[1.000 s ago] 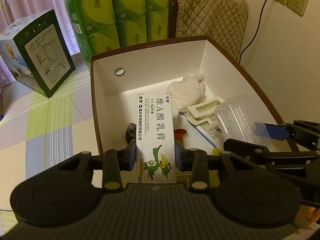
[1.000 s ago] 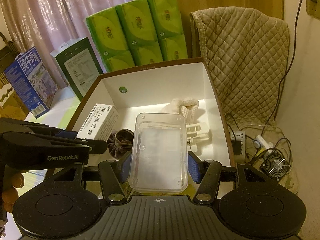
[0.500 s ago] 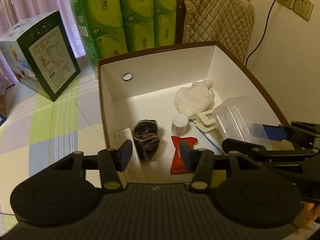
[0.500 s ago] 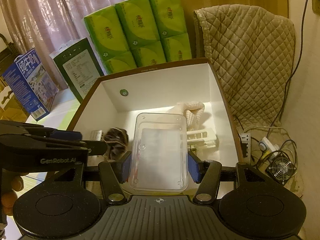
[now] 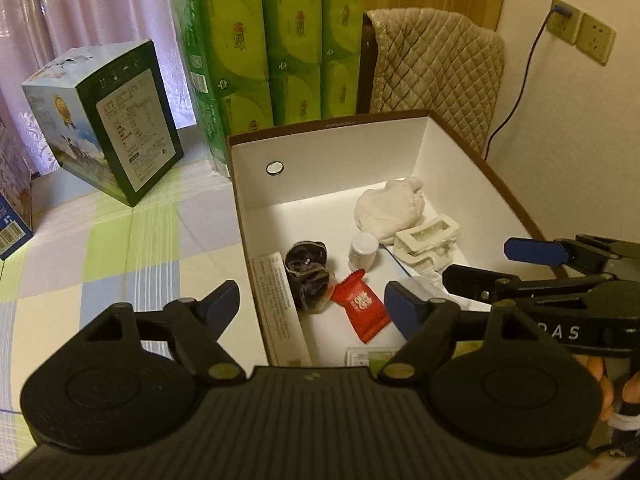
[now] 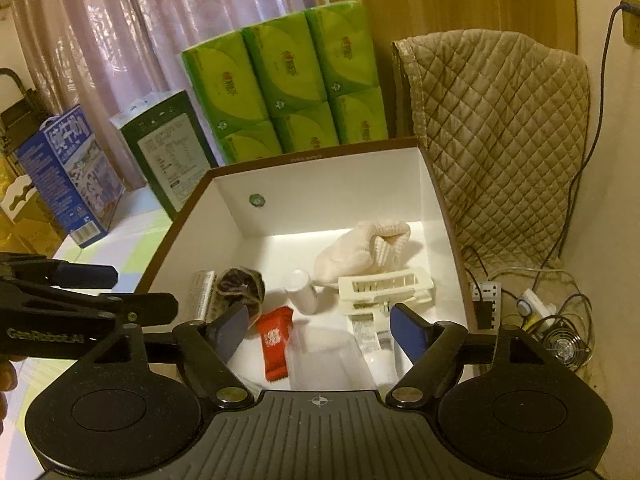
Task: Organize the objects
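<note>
In the box [image 6: 434, 200]: carton [image 5: 280, 304] along the left wall, scrunchie [image 5: 308, 276] just right of it. Cloth [image 6: 364, 252] far right — clip [image 6: 384, 290] nearer, container [image 6: 332, 360] nearest

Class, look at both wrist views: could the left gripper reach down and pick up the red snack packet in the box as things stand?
Probably yes. The left gripper is open, and the red snack packet lies uncovered on the floor of the white cardboard box, nothing over it.
</note>
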`<state>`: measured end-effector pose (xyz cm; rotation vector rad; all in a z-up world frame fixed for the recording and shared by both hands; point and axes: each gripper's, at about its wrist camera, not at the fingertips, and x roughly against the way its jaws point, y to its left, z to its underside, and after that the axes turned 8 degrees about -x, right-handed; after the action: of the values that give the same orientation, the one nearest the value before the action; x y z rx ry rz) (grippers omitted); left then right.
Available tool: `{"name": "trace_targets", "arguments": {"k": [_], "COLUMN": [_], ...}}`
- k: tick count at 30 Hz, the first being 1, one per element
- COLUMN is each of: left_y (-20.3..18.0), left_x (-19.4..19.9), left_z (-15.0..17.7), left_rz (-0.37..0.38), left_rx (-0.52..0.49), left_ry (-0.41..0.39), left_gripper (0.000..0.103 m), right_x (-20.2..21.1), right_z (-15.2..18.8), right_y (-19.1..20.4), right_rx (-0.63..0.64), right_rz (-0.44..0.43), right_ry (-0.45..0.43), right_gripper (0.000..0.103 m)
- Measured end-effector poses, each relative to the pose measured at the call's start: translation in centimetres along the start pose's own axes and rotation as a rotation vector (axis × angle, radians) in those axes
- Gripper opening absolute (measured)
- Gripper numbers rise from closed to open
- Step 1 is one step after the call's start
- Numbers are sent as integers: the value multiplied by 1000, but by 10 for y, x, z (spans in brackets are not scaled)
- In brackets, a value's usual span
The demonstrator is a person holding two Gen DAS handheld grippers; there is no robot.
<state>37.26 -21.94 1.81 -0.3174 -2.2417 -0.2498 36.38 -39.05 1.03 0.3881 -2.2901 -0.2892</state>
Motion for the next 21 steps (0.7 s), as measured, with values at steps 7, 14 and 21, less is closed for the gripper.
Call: {"name": "trace_targets", "arguments": {"k": [7, 14, 21], "left_y": [0, -4, 8], "left_x": [40, 76, 115], "left_z": [17, 41, 76], "left_rz": [19, 27, 16], "left_rx": [16, 5, 8], "left_ry": [-51, -97, -127], "left_gripper": [89, 96, 100], "right_x": [39, 74, 101], "right_z": [16, 36, 68], "right_y": [5, 20, 51], "right_rx": [-22, -41, -40], "right_rz": [-1, 23, 55], "right_ry": [-21, -34, -26], "right_gripper": [77, 80, 82]}}
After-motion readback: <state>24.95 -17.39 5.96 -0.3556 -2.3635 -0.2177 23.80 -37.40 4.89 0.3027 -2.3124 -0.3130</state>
